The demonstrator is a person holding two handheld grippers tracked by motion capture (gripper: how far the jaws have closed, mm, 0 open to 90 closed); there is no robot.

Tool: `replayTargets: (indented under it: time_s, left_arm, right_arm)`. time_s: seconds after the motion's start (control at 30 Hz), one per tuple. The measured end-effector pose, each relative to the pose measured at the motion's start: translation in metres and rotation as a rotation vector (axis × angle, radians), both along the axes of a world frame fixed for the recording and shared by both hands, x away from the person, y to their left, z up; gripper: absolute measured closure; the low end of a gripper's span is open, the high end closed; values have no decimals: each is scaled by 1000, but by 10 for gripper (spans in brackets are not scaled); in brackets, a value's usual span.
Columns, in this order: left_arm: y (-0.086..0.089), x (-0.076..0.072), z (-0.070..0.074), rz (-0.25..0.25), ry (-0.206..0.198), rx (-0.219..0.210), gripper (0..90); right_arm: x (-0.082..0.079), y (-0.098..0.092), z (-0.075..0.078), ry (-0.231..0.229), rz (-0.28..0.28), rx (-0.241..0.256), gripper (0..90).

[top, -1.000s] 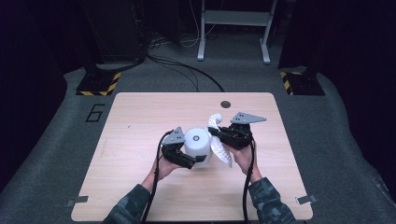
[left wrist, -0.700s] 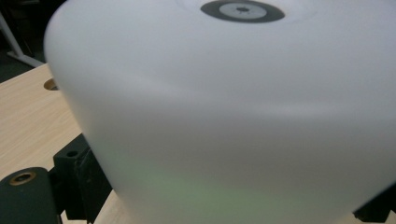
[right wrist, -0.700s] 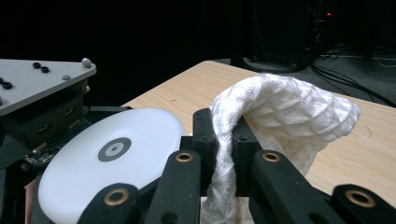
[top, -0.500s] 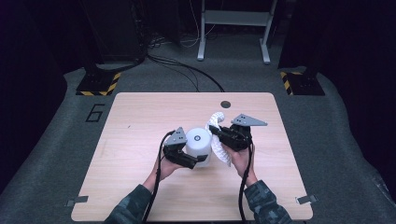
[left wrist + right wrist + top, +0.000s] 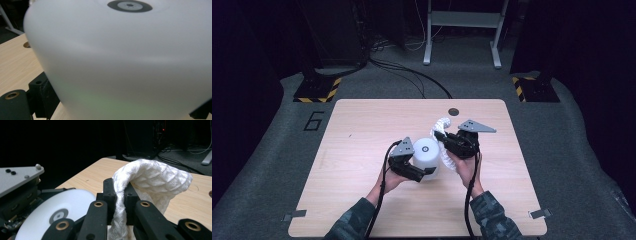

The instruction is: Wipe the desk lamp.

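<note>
Worktop (image 5: 362,150) carries the one job, set near its middle: a white roll (image 5: 426,156) standing on end, core hole up, with a loose tail of white netting (image 5: 443,131) curling off its right side. I read the step in hand as unwinding — one side steadies the roll while the other draws material off. My left gripper (image 5: 414,171) sits against the roll's near-left flank; in the left gripper view the roll (image 5: 120,62) stands between the two black jaws, which show at either bottom corner, so they look closed on it, a broad grip low on the wall. My right gripper (image 5: 120,202) has its jaws pinched tight on the netting (image 5: 150,176), which arches up and over them. Both forearms come in low from the near edge, hands angled inward, right gripper (image 5: 443,142) just beside the roll. Next move, as I judge it: pull the right side away while the left holds firm — too slack a hold and the roll tips or drags.
</note>
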State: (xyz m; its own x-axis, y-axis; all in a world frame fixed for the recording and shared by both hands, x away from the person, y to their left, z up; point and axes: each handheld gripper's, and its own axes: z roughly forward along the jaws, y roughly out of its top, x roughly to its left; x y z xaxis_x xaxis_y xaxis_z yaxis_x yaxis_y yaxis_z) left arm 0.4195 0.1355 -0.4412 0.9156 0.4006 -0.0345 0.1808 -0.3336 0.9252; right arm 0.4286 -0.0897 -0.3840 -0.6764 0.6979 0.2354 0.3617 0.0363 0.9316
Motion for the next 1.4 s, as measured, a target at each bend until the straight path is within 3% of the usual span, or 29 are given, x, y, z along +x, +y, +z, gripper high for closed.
replayTargets:
  time_s: [0.3,0.43,0.93,1.2,1.4]
  left_arm:
    - [0,-1,2,3,-11,17,87]
    - [1,0,3,12,-12,-11,87]
    - [9,3,8,36,-14,-34,87]
    - [12,4,12,38,-13,-28,87]
    - [13,4,13,36,-13,-32,87]
  right_arm:
    - [4,4,0,14,8,1,847]
    - [5,1,-3,30,9,6,847]
    - [-9,-9,-19,47,11,3,847]
    - [-13,-12,-37,97,18,13,847]
    - [-10,-12,-43,114,21,19,847]
